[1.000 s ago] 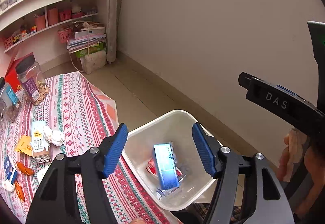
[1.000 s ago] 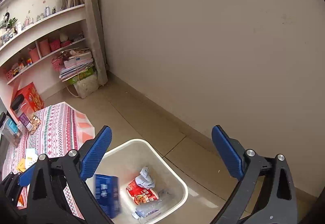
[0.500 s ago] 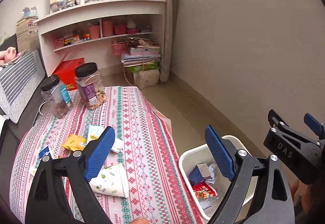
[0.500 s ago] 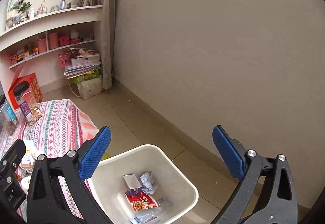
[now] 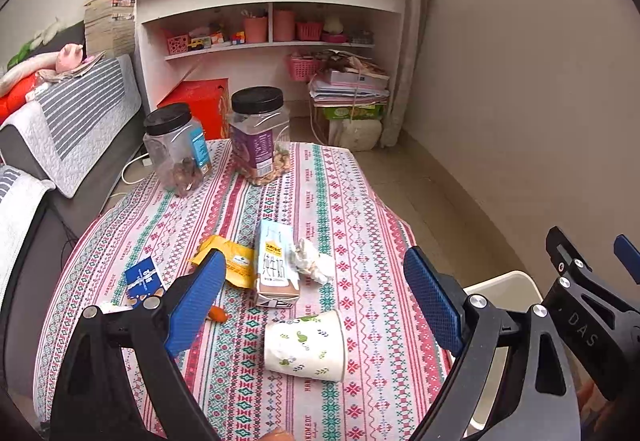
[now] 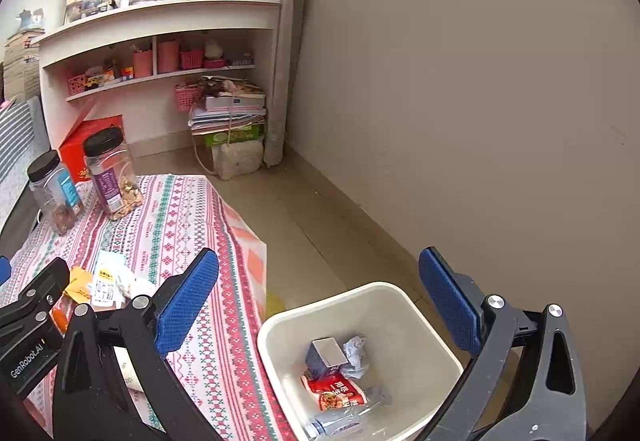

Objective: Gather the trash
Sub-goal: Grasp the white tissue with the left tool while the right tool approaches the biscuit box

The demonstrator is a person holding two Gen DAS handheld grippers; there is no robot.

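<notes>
Where it stands, bin (image 6: 400, 293) with carton (image 6: 325, 355), wrapper (image 6: 334, 389).

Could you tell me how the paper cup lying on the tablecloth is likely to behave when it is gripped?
The paper cup lies on its side, so a nudge would probably roll it. It looks thin-walled and empty: likely light, and apt to crush under firm fingers.

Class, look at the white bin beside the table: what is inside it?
The white bin holds a blue carton, crumpled paper, a red wrapper and clear plastic; anything beneath is hidden.
</notes>
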